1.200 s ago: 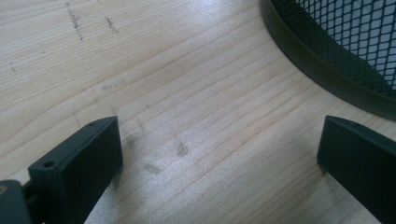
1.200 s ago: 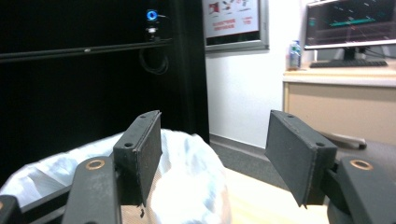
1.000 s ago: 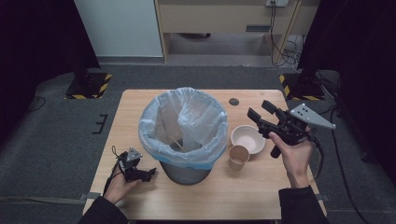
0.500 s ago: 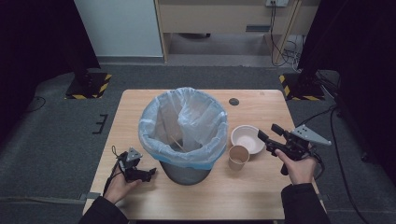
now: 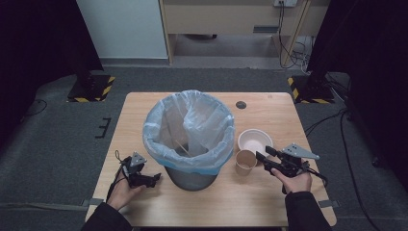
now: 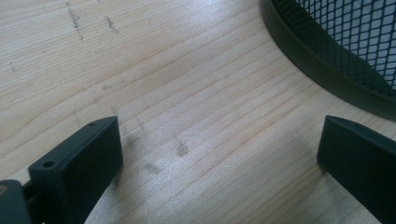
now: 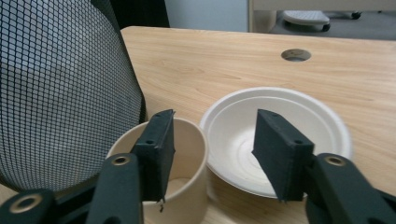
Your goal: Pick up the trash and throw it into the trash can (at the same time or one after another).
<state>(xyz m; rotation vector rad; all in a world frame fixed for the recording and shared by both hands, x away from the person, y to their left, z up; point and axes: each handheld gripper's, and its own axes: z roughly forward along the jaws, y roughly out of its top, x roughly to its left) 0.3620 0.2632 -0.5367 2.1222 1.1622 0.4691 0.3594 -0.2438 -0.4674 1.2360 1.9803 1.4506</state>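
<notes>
A tan paper cup [image 5: 245, 161] stands on the wooden table [image 5: 139, 111] just right of a mesh bin lined with a blue bag [image 5: 190, 137]. Behind the cup sits a white paper bowl [image 5: 255, 141]. My right gripper [image 5: 263, 158] is low at the cup's right side, open. In the right gripper view its left jaw is over the cup [image 7: 189, 156] and its right jaw is over the bowl [image 7: 299, 116], gripping nothing. My left gripper [image 5: 154, 179] rests open on the table at the bin's left foot, with bare wood between its jaws in the left gripper view [image 6: 219, 126].
The mesh bin wall [image 7: 60, 88] stands close on the cup's left. The bin's dark base ring [image 6: 322, 70] curves just ahead of the left gripper. A round cable hole [image 5: 241, 104] lies near the table's far edge. Dark stands and cables sit on the floor beyond.
My right gripper has come down from a raised position and moved left, close to the cup. The left gripper has stayed put.
</notes>
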